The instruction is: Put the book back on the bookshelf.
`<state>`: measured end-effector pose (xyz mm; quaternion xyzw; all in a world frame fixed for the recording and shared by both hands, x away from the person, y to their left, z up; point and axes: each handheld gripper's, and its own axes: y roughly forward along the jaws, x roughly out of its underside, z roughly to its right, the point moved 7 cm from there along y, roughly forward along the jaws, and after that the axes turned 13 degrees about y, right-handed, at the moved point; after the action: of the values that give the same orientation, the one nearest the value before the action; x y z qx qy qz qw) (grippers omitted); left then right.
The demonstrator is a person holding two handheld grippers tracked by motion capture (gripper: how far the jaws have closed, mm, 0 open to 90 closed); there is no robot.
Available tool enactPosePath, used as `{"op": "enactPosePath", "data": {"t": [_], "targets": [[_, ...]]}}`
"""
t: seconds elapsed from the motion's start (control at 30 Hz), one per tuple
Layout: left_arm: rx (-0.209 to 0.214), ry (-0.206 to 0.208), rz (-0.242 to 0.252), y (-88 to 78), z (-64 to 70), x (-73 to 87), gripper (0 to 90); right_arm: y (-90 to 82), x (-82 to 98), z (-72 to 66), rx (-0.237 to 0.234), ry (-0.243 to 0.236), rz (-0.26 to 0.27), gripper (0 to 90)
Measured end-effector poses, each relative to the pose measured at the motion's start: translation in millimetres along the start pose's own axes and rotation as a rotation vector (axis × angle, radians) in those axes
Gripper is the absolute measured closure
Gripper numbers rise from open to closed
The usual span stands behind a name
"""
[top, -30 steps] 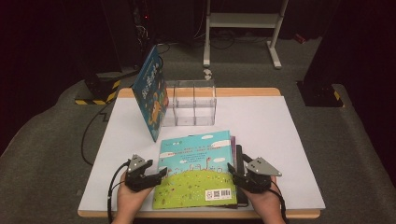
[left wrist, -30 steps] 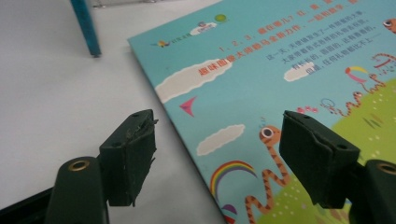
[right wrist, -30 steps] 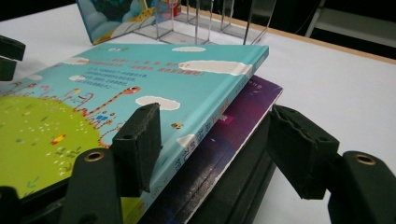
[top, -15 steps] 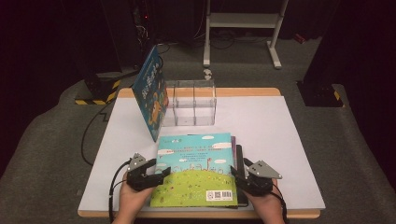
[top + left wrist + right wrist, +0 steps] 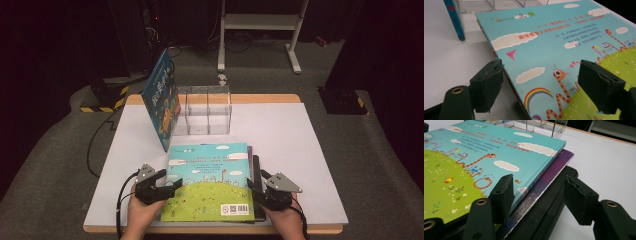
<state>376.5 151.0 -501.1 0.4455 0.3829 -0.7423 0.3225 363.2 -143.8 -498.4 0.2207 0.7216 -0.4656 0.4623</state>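
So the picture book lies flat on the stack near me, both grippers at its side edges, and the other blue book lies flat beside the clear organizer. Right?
Not quite. In the high view the other blue book stands upright, leaning against the clear organizer, not flat. The rest holds: the picture book lies flat on the stack, with the left gripper and right gripper at its side edges.

Lab: dark curtains (image 5: pixel 65 45), hazard-striped base (image 5: pixel 102 95), white stand (image 5: pixel 260 22).

Both forearms are brought in from the near edge. The left tool (image 5: pixel 167 183) is held low and pointed inward, its jaws spread and just opened further. The right tool (image 5: pixel 254 187) is held opposite, jaws parted and lately narrowed.
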Motion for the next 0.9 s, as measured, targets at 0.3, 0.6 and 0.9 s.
{"op": "enactPosePath", "data": {"t": [0.3,0.6,0.9], "targets": [[0.009,-0.048,0.013,-3.1,-8.6,0.4,19.8,-0.3,0.8,-1.2,0.014,-0.001,0.006,41.0],[0.03,-0.071,-0.009,1.0,-3.0,6.1,18.7,0.2,2.3,-0.3,0.01,0.002,0.01,41.3],[0.022,-0.082,-0.017,2.2,-0.6,7.1,18.1,0.2,2.5,-0.1,0.007,0.003,0.012,41.4]]}}
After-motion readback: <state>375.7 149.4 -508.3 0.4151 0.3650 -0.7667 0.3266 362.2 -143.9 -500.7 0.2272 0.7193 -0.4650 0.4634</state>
